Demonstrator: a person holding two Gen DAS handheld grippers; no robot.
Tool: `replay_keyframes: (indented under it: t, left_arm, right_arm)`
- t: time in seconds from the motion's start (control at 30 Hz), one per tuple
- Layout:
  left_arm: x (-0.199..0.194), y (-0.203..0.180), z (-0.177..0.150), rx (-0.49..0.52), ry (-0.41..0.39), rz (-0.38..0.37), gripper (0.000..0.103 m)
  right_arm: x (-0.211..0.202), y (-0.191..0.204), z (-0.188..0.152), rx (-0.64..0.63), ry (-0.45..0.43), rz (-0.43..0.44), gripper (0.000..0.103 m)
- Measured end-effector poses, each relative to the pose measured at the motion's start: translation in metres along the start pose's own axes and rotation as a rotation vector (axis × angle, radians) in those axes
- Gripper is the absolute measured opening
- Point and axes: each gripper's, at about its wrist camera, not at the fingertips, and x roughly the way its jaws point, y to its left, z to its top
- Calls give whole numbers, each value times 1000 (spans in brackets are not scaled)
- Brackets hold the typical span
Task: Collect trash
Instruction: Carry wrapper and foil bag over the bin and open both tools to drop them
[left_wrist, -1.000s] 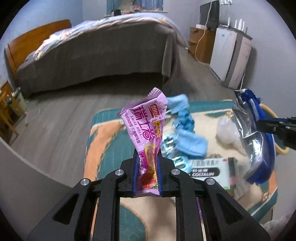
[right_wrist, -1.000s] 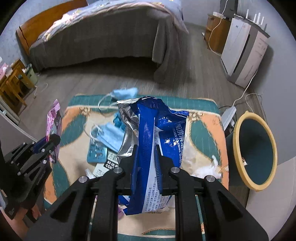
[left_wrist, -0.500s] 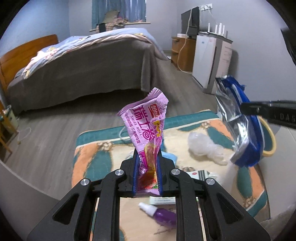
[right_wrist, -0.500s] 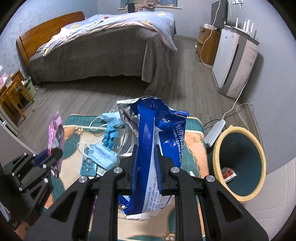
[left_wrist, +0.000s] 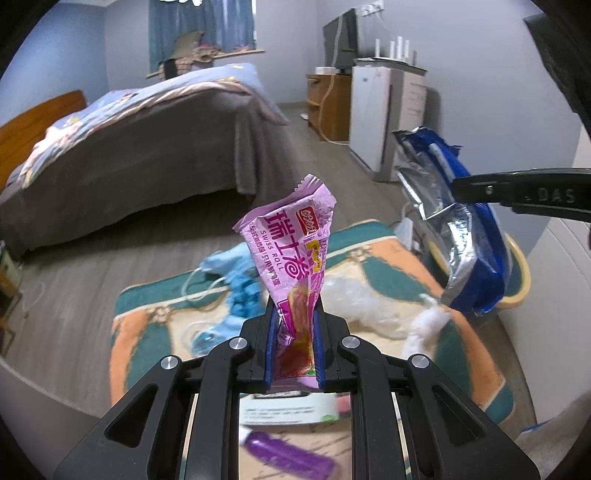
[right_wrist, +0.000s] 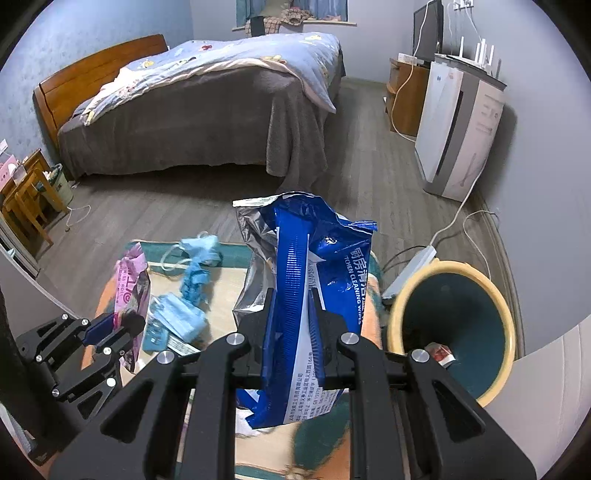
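The left hand-held gripper (left_wrist: 294, 347) is clamped on a crinkled pink Swiss-roll wrapper (left_wrist: 291, 254), and the right hand-held gripper (right_wrist: 291, 336) pinches a blue foil cleaning-wipes pouch (right_wrist: 310, 280), both above the patterned counter (right_wrist: 225, 288). The yellow-rimmed teal bin (right_wrist: 491, 384) beside it holds one small packet. Blue face masks (right_wrist: 192, 273), tissue and a purple tube remain.

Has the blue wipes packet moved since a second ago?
Yes. The blue wipes packet, held in the right tool, has shifted toward the yellow-rimmed bin.
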Motion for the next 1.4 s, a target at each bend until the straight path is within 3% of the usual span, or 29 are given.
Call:
replay_keyframes:
  t: [0.4,0.57,0.87,1.1,1.4]
  left_arm:
    - [19,-70,32,88,-11,-107,17]
    - [37,-104,43,130,14,-174,17]
    - [76,-171,48,267,83,-276,17]
    - [102,-213,54,288,154,-360,17]
    - [134,-244,52,319,195,-378,20]
  right_arm:
    - [13,-116,-7,164,49,-34,16]
    - [21,-178,-23,295,78,-71,16]
    - [43,-250,-51,423,146,-172,16]
    - [69,-271,-69,471,229,-212,16]
    - [69,-273,-71,494,223,-201,16]
